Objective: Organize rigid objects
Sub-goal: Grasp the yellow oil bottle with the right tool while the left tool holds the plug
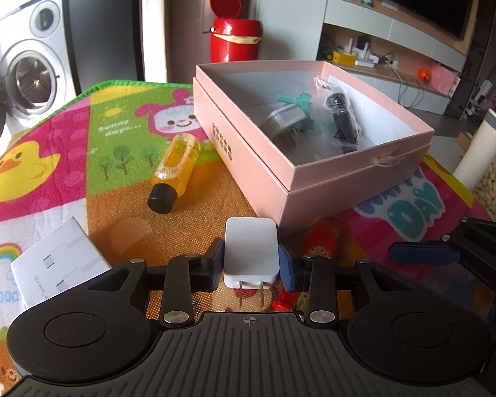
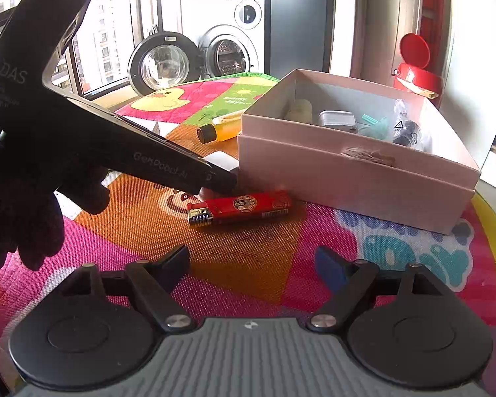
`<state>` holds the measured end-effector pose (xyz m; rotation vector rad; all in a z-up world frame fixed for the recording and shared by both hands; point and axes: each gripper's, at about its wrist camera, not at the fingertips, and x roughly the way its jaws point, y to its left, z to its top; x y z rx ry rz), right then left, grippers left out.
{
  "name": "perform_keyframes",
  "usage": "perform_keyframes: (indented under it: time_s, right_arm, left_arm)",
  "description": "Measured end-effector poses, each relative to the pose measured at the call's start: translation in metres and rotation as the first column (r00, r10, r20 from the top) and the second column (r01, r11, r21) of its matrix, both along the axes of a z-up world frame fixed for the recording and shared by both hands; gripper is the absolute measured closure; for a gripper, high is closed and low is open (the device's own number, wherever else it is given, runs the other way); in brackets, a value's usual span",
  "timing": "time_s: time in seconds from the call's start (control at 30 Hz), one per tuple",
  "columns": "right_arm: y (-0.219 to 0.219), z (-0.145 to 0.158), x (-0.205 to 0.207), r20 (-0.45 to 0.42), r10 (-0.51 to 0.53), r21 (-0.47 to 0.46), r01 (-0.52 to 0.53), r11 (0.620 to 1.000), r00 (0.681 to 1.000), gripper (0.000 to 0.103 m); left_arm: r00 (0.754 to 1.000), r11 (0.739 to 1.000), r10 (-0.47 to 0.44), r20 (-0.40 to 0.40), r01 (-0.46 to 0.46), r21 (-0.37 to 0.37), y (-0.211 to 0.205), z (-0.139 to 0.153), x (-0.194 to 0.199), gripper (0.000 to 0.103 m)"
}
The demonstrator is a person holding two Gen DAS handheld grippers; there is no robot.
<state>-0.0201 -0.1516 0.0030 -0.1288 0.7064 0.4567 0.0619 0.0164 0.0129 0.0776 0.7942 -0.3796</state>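
Left wrist view, white rectangular plastic charger plug (image 1: 250, 252) pinched between left gripper (image 1: 251, 264) fingers, prongs toward camera, right gripper (image 2: 253, 264) spread wide, red lighter (image 2: 239, 207) lying ahead of it.

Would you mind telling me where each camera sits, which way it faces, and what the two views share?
Left wrist: on the left gripper, looking along its fingers, shut on the white charger, toward the pink box.
Right wrist: on the right gripper, open above the mat, facing the red lighter; the gloved left hand shows.
Shared: box, lighter, yellow screwdriver, washing machine.
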Motion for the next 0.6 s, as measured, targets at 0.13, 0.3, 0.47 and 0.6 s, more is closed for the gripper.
perform_keyframes:
  time_s: [0.13, 0.3, 0.47, 0.6]
  right_arm:
    - [-0.001, 0.0, 0.001, -0.002, 0.0, 0.007, 0.0, 1.0, 1.0, 0.019]
    - [-0.003, 0.001, 0.0, -0.003, -0.002, 0.014, 0.002, 1.0, 1.0, 0.019]
    - [0.006, 0.014, 0.001, 0.042, 0.042, 0.001, -0.042, 0.999, 0.998, 0.019]
    - [0.026, 0.046, 0.006, 0.105, 0.119, 0.03, -0.123, 0.992, 0.987, 0.019]
  left_arm:
    - [1.0, 0.999, 0.021, 0.017, -0.02, -0.032, 0.007, -0.001, -0.007, 0.065]
    - [0.997, 0.995, 0.068, 0.047, -0.064, -0.071, 0.033, -0.003, -0.039, 0.065]
    - [0.986, 0.986, 0.151, 0.071, -0.145, -0.076, 0.07, -0.002, -0.077, 0.065]
    - [0.969, 0.973, 0.225, 0.1, -0.217, -0.082, 0.097, -0.004, -0.091, 0.065]
